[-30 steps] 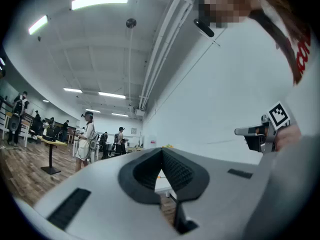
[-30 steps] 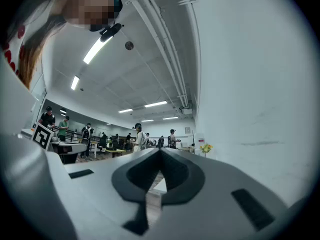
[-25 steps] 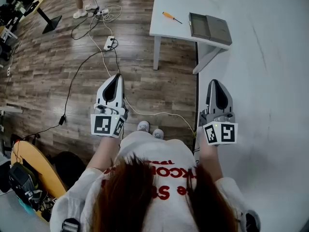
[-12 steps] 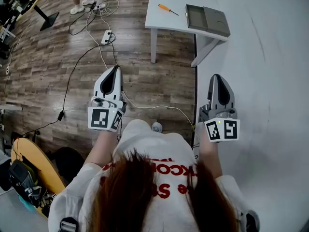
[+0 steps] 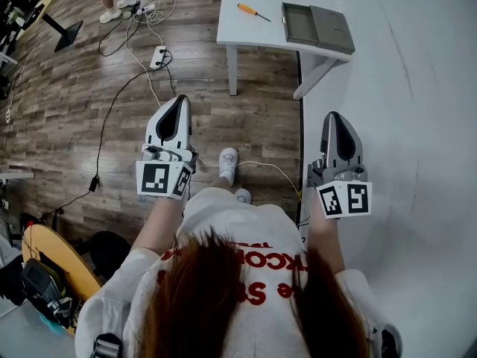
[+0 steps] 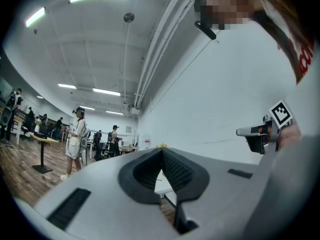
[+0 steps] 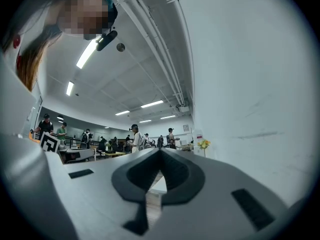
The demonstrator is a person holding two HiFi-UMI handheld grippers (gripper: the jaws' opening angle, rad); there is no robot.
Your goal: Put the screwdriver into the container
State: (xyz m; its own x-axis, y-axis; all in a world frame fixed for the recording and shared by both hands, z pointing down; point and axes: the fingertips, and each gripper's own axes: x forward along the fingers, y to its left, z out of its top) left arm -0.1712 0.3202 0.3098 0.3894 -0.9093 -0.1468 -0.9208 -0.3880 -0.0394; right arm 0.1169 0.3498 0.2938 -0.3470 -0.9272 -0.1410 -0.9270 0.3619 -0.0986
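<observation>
The screwdriver (image 5: 248,10) lies on the white table (image 5: 253,34), just left of the grey container (image 5: 317,27) and apart from it, well ahead of both grippers. The step in hand looks like the approach: get close, open one gripper, and take the orange handle squarely so it cannot roll. The left gripper (image 5: 179,103) and right gripper (image 5: 333,119) have their tips together, holding and touching nothing.

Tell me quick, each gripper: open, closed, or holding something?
Left gripper: jaws closed, nothing between them.
Right gripper: jaws closed, nothing between them.
</observation>
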